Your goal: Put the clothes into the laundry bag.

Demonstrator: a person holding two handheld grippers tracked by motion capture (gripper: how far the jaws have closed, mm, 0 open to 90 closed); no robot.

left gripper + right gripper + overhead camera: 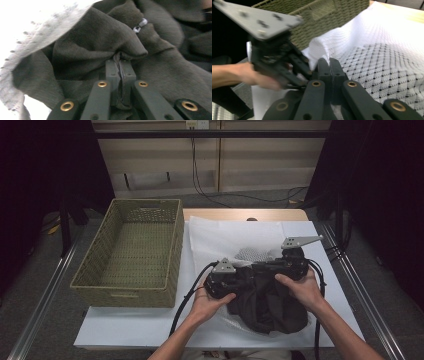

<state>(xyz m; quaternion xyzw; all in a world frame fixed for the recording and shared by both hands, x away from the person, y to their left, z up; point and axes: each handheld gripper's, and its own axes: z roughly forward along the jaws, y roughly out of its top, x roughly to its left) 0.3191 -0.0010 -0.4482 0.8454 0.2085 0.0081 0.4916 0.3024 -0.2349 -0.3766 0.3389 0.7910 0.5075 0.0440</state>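
While a dark brown garment (pixel 265 302) lies bunched on the white mesh sheet (pixel 225 237) near the front edge of the table (pixel 320 320), a person works it from both sides with a hand-held gripper in each hand. To the left, the woven green basket (pixel 131 251) stands with nothing inside it, so judging by the layout the garment has yet to be folded or moved across; the work looks to be at its gathering stage. At the garment's left edge the left gripper (pixel 120 65) has its jaws clenched on a fold of the dark fabric, a thin ridge of cloth pinched between the pads, with a small zipper pull (pixel 140 25) just beyond. At the garment's far right corner the right gripper (pixel 329 65) has its jaws pressed together; whether they hold a sliver of the white sheet or of the garment cannot be told. Both forearms come in from the near edge, the left hand (pixel 210 302) and the right hand (pixel 302 290) resting low on the cloth, close together, grippers pointing inward toward each other
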